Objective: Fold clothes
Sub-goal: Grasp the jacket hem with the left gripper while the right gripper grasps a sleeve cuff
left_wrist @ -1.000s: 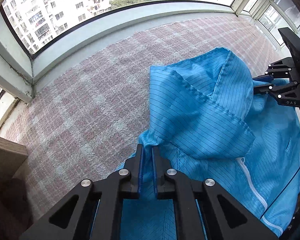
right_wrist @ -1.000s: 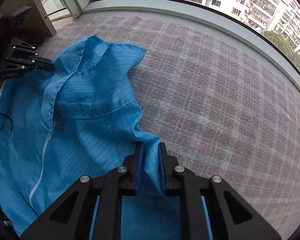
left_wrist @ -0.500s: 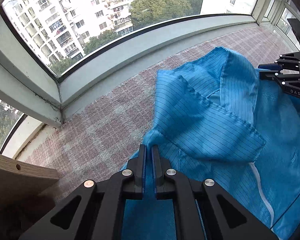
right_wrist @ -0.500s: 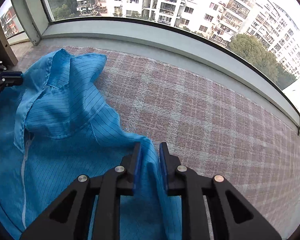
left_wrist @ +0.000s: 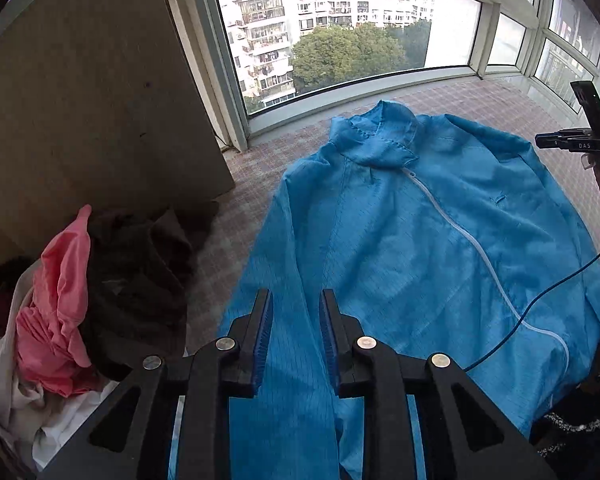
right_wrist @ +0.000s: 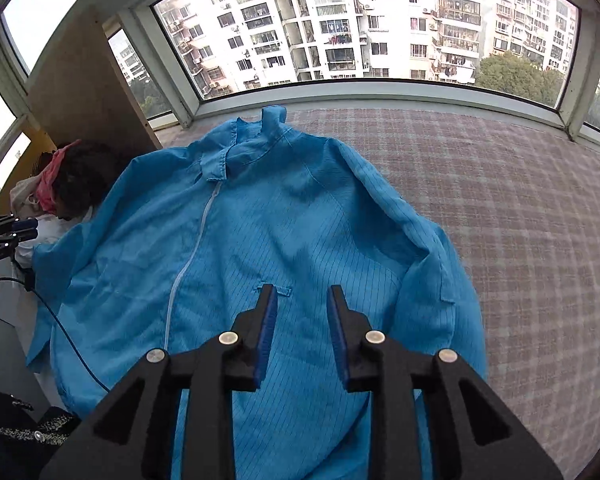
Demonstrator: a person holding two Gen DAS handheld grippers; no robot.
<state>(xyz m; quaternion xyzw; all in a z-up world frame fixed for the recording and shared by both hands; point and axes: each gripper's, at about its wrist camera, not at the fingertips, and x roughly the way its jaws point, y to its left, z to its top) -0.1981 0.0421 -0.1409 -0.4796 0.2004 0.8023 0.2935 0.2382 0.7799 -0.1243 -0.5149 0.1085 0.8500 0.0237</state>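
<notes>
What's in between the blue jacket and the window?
Just bare checked blanket runs from the blue jacket collar to the window ledge. The right wrist view shows it best.

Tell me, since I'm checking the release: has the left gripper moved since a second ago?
Yes. The left gripper has let go of the blue jacket, opened, and pulled back from the window ledge.

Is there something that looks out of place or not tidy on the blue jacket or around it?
A thin dark cable trails across the blue jacket, and could snag a fold. The collar is rumpled and partly folded over. Both grippers, left and right, are open.
</notes>
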